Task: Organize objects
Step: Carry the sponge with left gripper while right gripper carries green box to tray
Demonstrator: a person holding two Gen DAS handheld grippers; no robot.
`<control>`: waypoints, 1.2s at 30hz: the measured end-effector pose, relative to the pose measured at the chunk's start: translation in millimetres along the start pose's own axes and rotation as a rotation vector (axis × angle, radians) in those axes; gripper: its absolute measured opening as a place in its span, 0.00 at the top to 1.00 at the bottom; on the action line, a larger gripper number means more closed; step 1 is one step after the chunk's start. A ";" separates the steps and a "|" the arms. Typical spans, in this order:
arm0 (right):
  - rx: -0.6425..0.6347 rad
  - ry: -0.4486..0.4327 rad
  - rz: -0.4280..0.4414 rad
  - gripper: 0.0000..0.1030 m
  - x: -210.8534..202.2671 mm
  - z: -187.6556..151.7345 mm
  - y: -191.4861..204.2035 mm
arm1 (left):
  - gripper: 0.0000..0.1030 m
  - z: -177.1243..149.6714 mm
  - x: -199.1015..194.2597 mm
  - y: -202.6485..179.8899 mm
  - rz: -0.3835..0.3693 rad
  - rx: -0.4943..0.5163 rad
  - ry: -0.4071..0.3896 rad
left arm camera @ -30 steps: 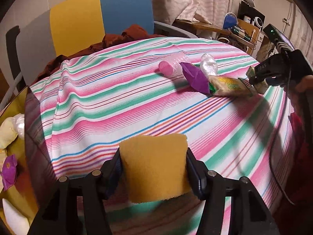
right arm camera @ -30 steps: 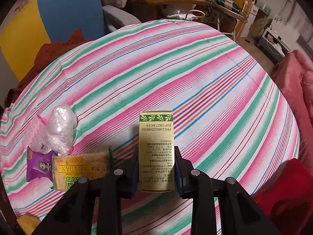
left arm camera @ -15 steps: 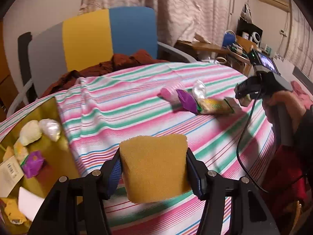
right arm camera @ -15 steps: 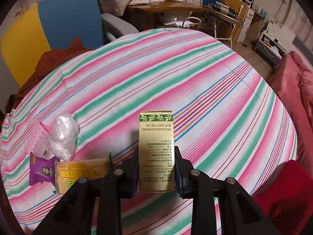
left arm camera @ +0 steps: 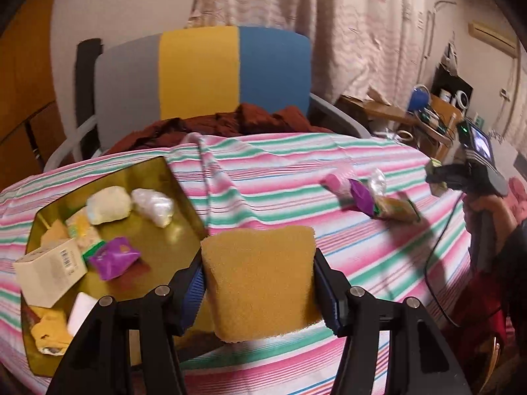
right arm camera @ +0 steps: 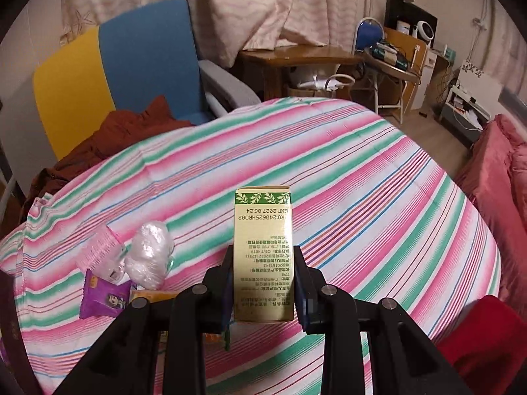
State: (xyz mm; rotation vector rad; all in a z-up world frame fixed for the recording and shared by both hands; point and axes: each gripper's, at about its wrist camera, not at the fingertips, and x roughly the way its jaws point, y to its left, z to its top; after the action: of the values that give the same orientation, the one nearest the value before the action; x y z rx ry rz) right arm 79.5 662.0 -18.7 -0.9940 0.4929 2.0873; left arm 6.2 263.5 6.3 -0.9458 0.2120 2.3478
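Observation:
My left gripper is shut on a yellow sponge, held above the striped table just right of a gold tray. The tray holds several items: a cardboard box, a purple packet and pale wrapped lumps. My right gripper is shut on a tall gold-green box, raised over the table. Left of it lie a clear wrapped ball, a pink cup, a purple packet and a yellow packet. From the left wrist view the right gripper shows at far right.
A chair with grey, yellow and blue back panels stands behind the table with brown cloth on its seat. A person's hand and a trailing cable are at right. A pink sofa and cluttered desks lie beyond.
The left gripper has swung left and risen with the sponge, bringing the gold tray into full view. The right gripper has lifted and tilted up with the box.

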 end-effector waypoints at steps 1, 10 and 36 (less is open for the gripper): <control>-0.003 0.002 -0.002 0.70 0.4 -0.4 0.9 | 0.42 0.0 -1.4 5.2 0.006 -0.011 -0.003; -0.106 -0.014 -0.002 0.70 -13.3 -3.5 26.7 | 0.42 -7.3 -13.0 61.3 0.074 -0.106 -0.005; -0.518 0.035 0.680 0.70 -145.4 -150.1 304.4 | 0.41 -30.5 -37.7 182.2 0.188 -0.373 -0.027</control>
State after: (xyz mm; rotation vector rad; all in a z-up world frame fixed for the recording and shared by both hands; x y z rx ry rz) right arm -21.8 307.9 7.7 -1.2754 0.3356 2.9069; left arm -60.2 87.3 -3.4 -1.1062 -0.1618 2.6277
